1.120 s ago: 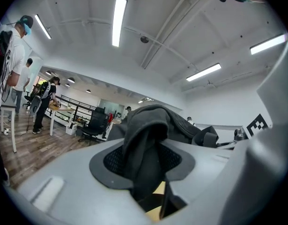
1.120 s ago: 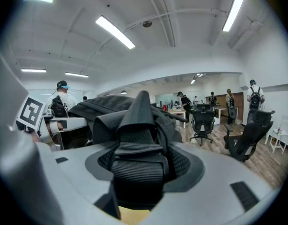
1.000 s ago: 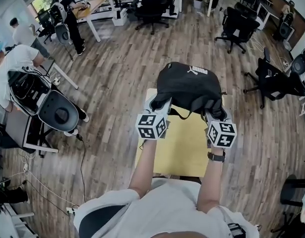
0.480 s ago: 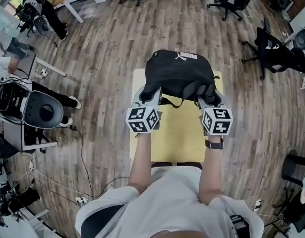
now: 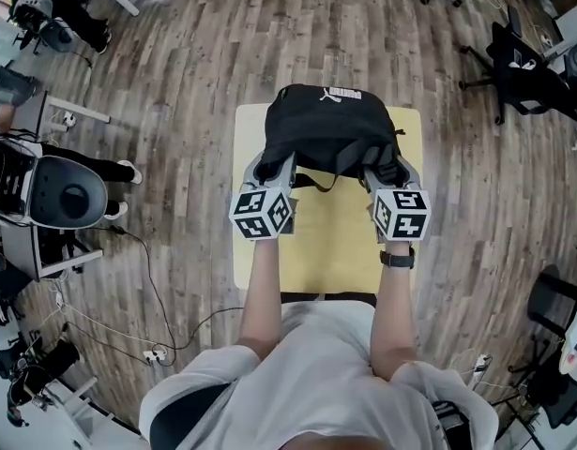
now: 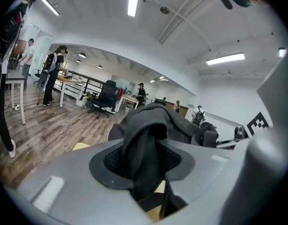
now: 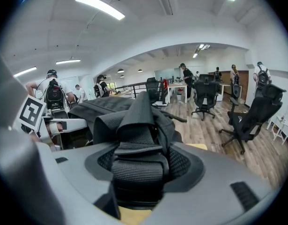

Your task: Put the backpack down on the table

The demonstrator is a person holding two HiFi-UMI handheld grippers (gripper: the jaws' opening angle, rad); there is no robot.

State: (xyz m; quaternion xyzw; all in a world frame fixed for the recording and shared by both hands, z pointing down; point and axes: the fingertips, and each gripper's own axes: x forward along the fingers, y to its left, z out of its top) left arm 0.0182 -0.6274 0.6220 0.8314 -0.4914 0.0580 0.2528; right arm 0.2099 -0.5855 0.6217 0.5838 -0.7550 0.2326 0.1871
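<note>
Backpack, black with a small white logo on its top side, sits between the two grippers over the far half of the yellow worktop. From above I cannot tell if its bottom touches the surface. The bag is the only container here. Its body looks rounded and filled, but what it holds is hidden. The left gripper holds the near left corner of the bag. In the left gripper view its jaws are closed on a thick fold of dark fabric, which rises between the mesh pads and goes on into the body of the bag. The right gripper holds the near right corner. In the right gripper view its jaws press on a wide woven strap that is folded over itself and fills the gap between the pads. A thin loop of strap hangs from the near edge of the bag, between the two grippers, above the bare near part of the worktop. The person wears a watch on the right wrist. The worktop stands on a wooden floor, with black office chairs well apart from it on the right and a cable lying on the floor on the left.
</note>
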